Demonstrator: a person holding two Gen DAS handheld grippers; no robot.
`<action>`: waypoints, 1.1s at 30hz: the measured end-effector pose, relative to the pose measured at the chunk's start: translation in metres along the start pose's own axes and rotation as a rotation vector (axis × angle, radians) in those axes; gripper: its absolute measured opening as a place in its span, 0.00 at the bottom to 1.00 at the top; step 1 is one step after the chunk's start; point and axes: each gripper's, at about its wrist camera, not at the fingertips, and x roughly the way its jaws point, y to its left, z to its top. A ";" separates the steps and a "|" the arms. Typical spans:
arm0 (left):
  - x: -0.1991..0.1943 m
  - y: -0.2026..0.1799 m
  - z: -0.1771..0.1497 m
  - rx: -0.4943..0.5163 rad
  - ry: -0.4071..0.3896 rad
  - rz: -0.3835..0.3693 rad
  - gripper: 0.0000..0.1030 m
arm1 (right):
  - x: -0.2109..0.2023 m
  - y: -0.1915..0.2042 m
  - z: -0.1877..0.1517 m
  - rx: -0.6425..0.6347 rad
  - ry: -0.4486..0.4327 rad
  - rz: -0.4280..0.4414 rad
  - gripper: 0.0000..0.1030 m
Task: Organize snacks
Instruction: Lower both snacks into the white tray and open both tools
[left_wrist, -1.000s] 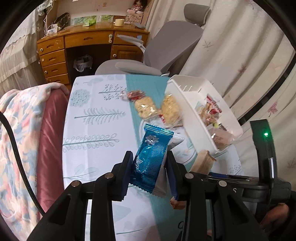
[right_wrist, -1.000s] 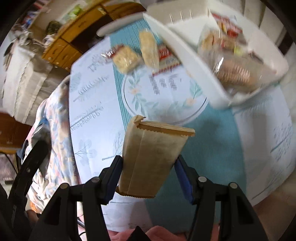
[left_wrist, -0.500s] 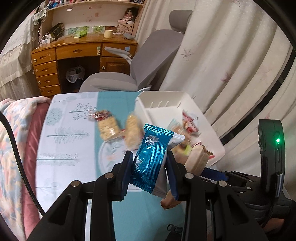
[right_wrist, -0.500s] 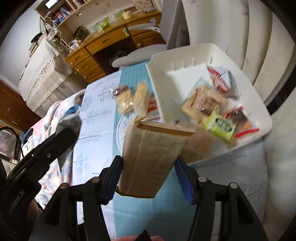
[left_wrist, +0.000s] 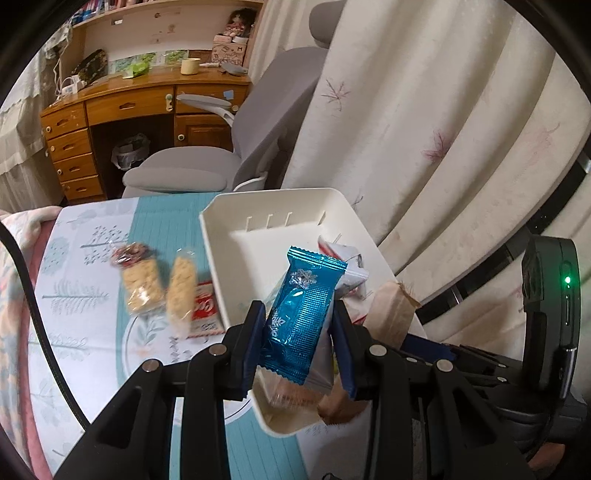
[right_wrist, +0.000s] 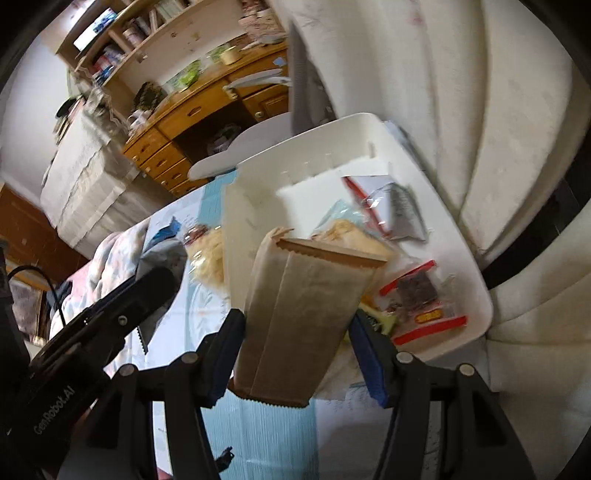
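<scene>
Left wrist: left gripper (left_wrist: 298, 341) pinches shiny blue foil snack packet (left_wrist: 300, 317), white plastic bin (left_wrist: 236, 258) directly ahead.

Right wrist, blurry: right gripper (right_wrist: 297, 352) clamps tan paper pouch (right_wrist: 301, 321), probably over the bin's near rim. Advance past rim before releasing.

A grey chair (left_wrist: 236, 147) stands at the far end of the table (left_wrist: 92, 258). Behind it is a wooden desk (left_wrist: 122, 110). White curtains (left_wrist: 424, 129) hang on the right.
</scene>
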 end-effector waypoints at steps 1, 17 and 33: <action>0.004 -0.003 0.002 0.003 0.004 0.001 0.33 | 0.001 -0.004 0.002 0.005 0.000 0.002 0.57; 0.020 -0.012 0.008 0.005 0.060 0.054 0.72 | 0.009 -0.048 0.012 0.139 0.017 0.013 0.66; -0.029 0.066 -0.034 -0.068 0.194 0.077 0.76 | -0.001 -0.007 -0.017 0.193 -0.001 -0.029 0.72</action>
